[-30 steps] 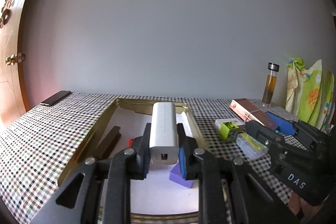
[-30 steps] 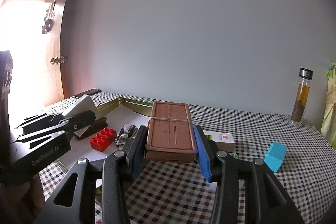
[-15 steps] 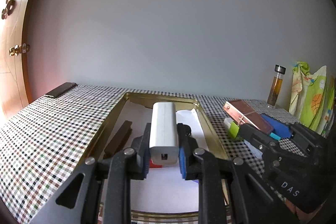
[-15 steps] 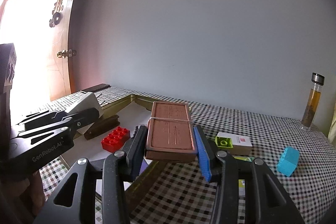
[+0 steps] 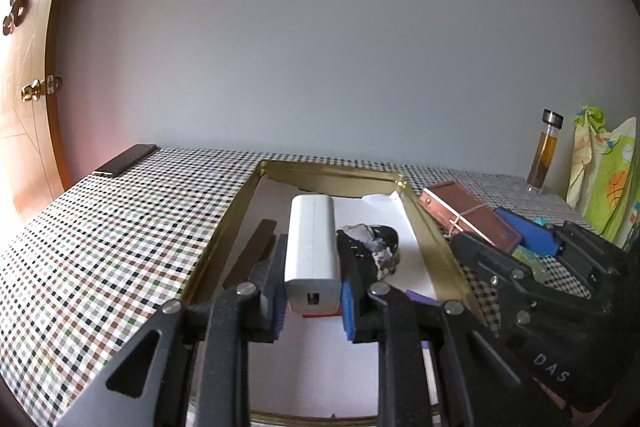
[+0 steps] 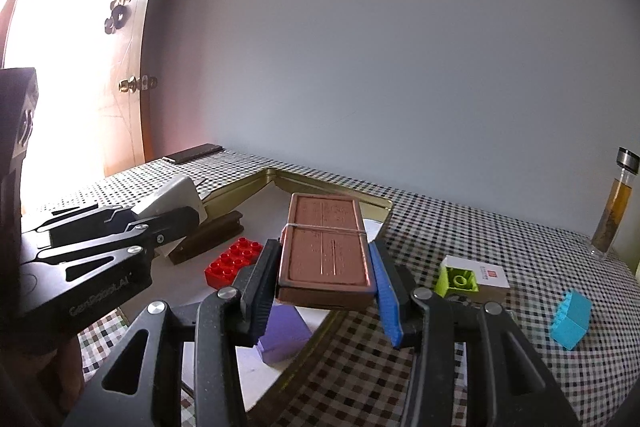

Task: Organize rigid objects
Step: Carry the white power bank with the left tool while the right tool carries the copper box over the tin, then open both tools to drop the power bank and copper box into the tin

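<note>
My left gripper (image 5: 312, 251) is shut on a white power bank (image 5: 311, 243) and holds it lengthwise above the gold tray (image 5: 224, 227), which is lined with white paper. My right gripper (image 6: 326, 259) is shut on a brown notebook (image 6: 324, 247) bound with a rubber band, and hangs over the tray's right rim (image 6: 340, 187). Each wrist view shows the other tool: the right gripper (image 5: 500, 239) with the brown notebook (image 5: 472, 219), and the left gripper (image 6: 160, 219) with the power bank (image 6: 172, 197).
In the tray lie a red brick (image 6: 234, 261), a dark wooden block (image 6: 212, 235), a purple block (image 6: 282, 335) and a grey stone (image 5: 372, 243). On the checked cloth to the right are a green brick (image 6: 458, 279), a white box (image 6: 492, 273), a cyan block (image 6: 570, 313) and a bottle (image 6: 612, 207).
Both grippers have travelled toward the tray with their loads still clamped. The notebook has gone from beside the tray to over its rim, and the stone now shows by the left gripper's finger.
</note>
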`<state>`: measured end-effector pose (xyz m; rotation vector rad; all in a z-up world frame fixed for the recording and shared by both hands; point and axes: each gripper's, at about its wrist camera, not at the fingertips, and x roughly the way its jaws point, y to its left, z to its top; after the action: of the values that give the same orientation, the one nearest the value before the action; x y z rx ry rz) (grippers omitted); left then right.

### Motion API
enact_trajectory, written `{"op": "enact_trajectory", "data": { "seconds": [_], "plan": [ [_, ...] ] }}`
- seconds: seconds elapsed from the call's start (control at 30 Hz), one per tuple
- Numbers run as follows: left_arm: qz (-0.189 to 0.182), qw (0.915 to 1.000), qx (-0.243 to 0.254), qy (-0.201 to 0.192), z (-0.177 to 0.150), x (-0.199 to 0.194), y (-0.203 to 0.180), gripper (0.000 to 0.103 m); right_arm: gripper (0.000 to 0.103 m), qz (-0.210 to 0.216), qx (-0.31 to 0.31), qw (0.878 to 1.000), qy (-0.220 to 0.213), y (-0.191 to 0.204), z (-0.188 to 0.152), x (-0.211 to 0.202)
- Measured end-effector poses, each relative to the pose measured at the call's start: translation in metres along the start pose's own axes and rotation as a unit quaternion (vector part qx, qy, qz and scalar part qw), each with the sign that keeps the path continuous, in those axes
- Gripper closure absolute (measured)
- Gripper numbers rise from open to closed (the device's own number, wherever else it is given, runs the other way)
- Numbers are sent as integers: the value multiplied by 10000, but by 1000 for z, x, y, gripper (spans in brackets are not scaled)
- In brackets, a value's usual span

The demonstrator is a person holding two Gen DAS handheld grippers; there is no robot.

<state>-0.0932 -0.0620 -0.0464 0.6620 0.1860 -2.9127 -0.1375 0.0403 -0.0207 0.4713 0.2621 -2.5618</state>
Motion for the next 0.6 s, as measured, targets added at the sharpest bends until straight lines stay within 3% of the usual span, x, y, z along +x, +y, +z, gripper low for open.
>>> {"op": "enact_trajectory", "data": {
  "seconds": [0.33,0.53,0.57,0.6],
  "plan": [
    [242,9983,14,528,7,31,19,83,56,178,-37,9988,456,9,6,31],
    [283,9974,-2,656,9,39,22,83,56,280,-97,9975,636,18,7,44],
    [344,9977,-13,590,10,37,23,80,56,336,-88,9971,675,18,7,46],
    [387,9976,4,574,11,37,22,68,55,378,-73,9968,699,19,7,46]
  ]
}}
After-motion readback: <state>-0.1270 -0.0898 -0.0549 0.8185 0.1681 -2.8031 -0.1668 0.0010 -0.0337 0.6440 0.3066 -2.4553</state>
